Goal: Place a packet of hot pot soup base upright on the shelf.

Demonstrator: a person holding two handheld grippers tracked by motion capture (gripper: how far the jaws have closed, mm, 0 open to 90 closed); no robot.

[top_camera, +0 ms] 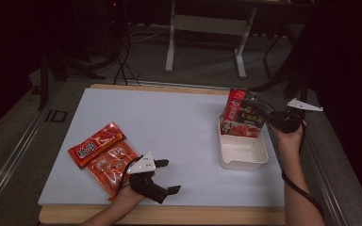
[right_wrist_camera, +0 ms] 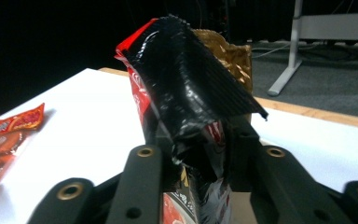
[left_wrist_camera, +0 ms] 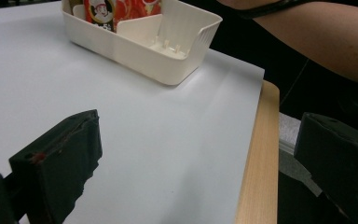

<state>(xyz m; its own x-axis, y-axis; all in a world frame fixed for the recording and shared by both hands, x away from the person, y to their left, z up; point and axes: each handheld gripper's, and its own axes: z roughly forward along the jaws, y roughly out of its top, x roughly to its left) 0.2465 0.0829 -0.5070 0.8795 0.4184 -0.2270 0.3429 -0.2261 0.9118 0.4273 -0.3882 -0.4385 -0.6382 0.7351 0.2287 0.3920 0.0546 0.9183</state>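
My right gripper [top_camera: 274, 117] is at the table's right edge, shut on the top of a black snack packet [top_camera: 253, 113]. That packet leans upright in the far end of a white bin [top_camera: 242, 153]. In the right gripper view the crinkled black packet [right_wrist_camera: 191, 88] stands between the jaws of my right gripper [right_wrist_camera: 200, 158], a red packet [right_wrist_camera: 137, 86] close behind it. My left gripper [top_camera: 168, 176] rests near the front edge, open and empty. In its own view the left gripper [left_wrist_camera: 200, 126] faces the white bin [left_wrist_camera: 168, 70] across bare table.
An orange-red packet [top_camera: 95, 143] and a clear sausage packet [top_camera: 111, 165] lie at the front left, just left of my left hand. The bin's near half is bare. A red packet [top_camera: 235, 99] stands in the bin's far end. A desk frame [top_camera: 205, 28] stands behind the table.
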